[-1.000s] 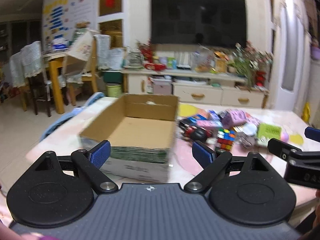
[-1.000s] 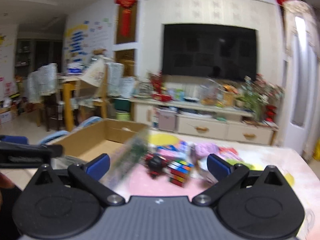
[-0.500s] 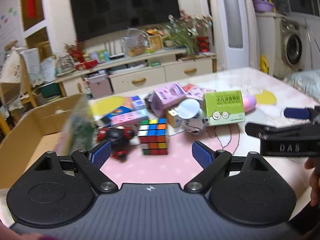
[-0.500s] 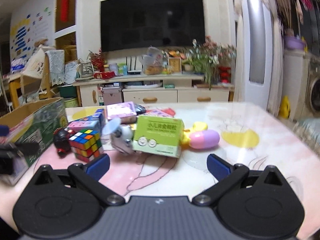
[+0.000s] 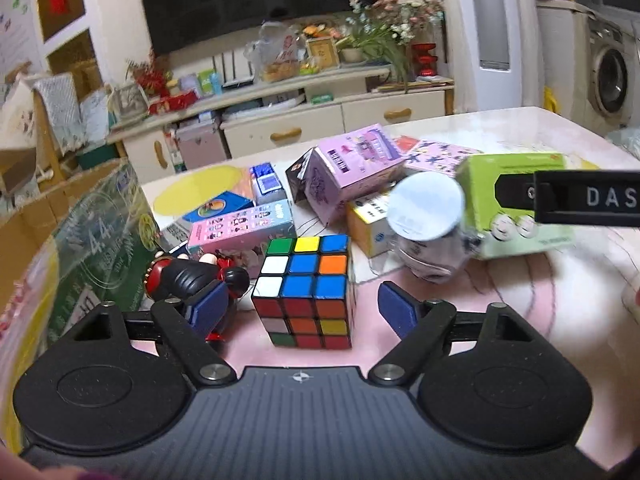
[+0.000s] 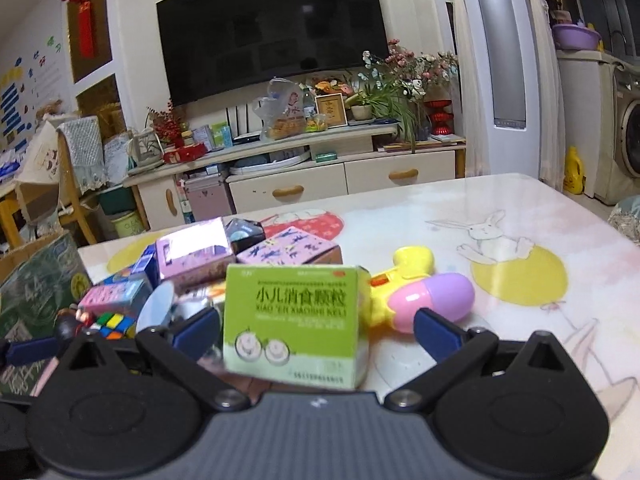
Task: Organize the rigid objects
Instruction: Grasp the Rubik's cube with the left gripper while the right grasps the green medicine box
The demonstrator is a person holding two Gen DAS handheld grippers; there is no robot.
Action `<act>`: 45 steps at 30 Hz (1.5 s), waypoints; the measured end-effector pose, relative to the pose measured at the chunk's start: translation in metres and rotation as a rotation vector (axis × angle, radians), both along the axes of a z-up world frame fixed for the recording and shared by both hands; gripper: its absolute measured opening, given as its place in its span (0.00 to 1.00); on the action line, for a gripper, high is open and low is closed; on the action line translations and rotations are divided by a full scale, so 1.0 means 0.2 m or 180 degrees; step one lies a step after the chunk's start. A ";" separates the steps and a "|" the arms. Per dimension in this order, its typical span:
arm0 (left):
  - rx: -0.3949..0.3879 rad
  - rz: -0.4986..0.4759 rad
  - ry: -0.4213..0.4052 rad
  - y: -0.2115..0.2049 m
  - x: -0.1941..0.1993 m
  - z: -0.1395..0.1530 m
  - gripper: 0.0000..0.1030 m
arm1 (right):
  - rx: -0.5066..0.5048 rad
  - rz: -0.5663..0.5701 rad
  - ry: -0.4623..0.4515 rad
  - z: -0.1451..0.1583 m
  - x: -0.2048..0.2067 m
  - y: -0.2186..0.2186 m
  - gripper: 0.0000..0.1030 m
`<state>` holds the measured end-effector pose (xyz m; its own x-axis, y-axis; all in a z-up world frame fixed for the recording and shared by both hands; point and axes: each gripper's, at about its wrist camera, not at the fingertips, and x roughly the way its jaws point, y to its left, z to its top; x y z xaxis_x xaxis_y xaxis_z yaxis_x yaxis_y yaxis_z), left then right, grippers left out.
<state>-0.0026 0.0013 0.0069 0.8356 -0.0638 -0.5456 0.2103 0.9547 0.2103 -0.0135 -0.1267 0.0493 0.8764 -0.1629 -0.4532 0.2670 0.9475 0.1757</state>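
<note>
In the left wrist view, our left gripper stands wide, holding nothing, with the cube at frame centre between its pads. The cube sits on the pink table, not yet touched as far as we can tell. A red and black toy lies at centre left, just beside the left pad, and the carton we judge to be the destination fills the left edge. To grip well, we ease forward until the pads flank the cube's flat side faces squarely, keeping the left pad clear of the toy, then close evenly so the cube does not twist.

In the right wrist view, our right gripper is also wide and empty, with the green box at lower centre between its pads, upright but blurred. A pink and lilac capsule lies just right of it. We should push further in, centre the box, and squeeze gently, since thin card may buckle.
</note>
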 end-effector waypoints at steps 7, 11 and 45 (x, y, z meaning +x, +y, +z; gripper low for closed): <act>-0.0072 -0.0026 0.0156 -0.01 0.07 0.01 0.89 | -0.0132 -0.0030 0.0130 -0.02 0.11 0.04 0.99; -0.0069 -0.0048 0.0194 0.00 0.14 0.01 0.79 | -0.0161 -0.0064 0.0166 -0.04 0.13 0.04 0.99; -0.0505 -0.0081 0.0109 0.19 0.03 0.21 0.62 | -0.0312 -0.0121 0.0355 -0.01 0.01 0.02 0.94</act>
